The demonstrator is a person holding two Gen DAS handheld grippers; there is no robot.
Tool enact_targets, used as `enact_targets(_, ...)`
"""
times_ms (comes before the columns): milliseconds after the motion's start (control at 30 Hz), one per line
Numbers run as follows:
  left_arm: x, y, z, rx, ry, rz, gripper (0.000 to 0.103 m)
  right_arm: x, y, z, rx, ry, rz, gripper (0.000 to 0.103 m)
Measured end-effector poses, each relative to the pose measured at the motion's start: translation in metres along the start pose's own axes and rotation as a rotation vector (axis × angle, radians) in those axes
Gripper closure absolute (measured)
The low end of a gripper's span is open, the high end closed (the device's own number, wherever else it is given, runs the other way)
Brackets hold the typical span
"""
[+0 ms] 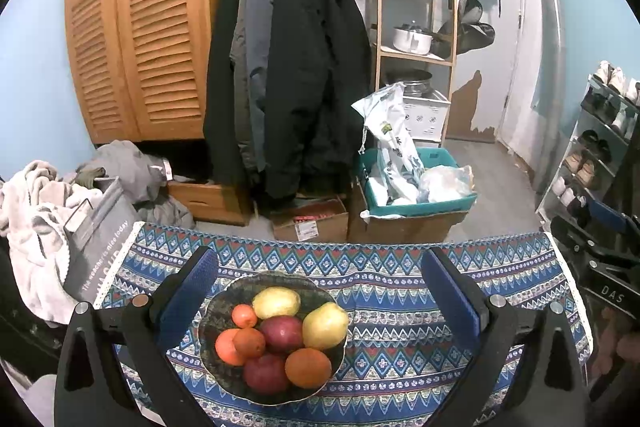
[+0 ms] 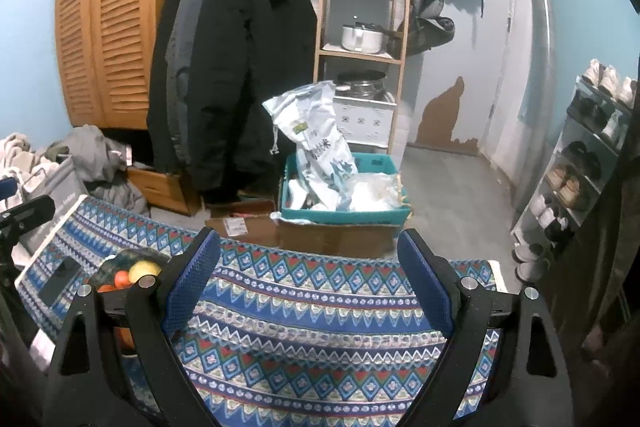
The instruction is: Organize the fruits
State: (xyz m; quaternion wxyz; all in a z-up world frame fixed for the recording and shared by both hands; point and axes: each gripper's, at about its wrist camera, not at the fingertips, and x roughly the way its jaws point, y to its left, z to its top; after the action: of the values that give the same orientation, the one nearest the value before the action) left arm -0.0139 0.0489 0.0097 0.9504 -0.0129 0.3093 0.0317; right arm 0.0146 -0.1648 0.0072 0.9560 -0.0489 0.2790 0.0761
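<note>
A dark patterned bowl sits on the blue patterned tablecloth. It is piled with fruit: two yellow pears, two red apples and several oranges. My left gripper hovers over the bowl, open, its blue pads standing wide on either side of the fruit without touching it. In the right wrist view my right gripper is open and empty above bare cloth. The bowl lies to its left, mostly hidden behind the left finger.
Beyond the table's far edge stand cardboard boxes, a teal crate of bags, hanging coats and a wooden shelf. A laundry pile lies on the left and a shoe rack on the right.
</note>
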Motion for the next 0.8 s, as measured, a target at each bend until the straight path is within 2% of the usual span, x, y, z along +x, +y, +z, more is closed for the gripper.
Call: enact_targets(800, -0.0008, -0.0022, -0.0006, -0.017, 0.011, -0.016, 0.001, -0.0020, -0.0068, -0.0001, 0.021, 0.007, 0.014, 0.014)
